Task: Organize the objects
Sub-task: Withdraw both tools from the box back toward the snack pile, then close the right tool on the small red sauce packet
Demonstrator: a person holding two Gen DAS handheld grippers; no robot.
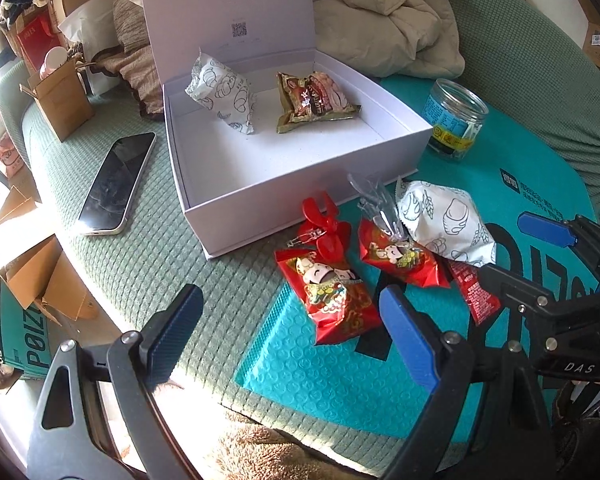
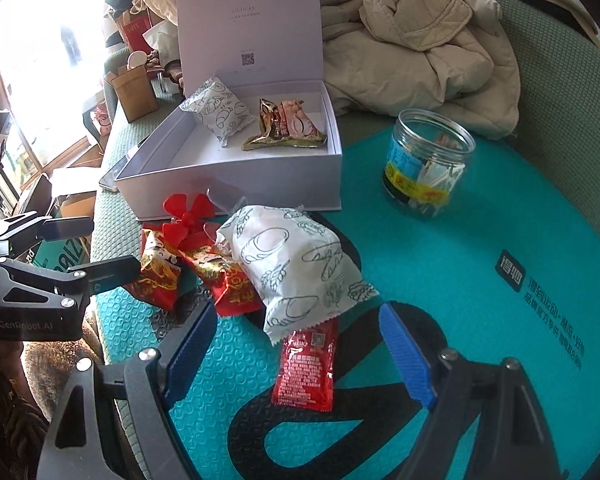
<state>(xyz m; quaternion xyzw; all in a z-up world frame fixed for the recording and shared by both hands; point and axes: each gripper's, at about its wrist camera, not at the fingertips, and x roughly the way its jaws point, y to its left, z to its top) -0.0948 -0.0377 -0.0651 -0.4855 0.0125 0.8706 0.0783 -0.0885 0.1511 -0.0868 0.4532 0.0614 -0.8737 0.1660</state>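
Note:
An open white box (image 1: 300, 188) holds a white bread-print packet (image 1: 220, 92) and a brown-gold snack packet (image 1: 316, 100). In front of it, on a teal mailer (image 1: 340, 380), lie two red sweet packets (image 1: 332, 296), a red clip (image 1: 324, 224), another white bread-print packet (image 2: 300, 264) and a red ketchup sachet (image 2: 306, 368). My left gripper (image 1: 290, 302) hovers open over the nearer red packet. The right gripper (image 2: 296, 312) is open above the ketchup sachet and the white packet's corner. Neither touches anything.
A clear jar (image 2: 428, 164) with a blue and yellow label stands right of the box. A phone (image 1: 116, 184) lies left of it on the green cushion. A beige jacket (image 1: 388, 12) is heaped behind. Cardboard boxes and bags crowd the far left.

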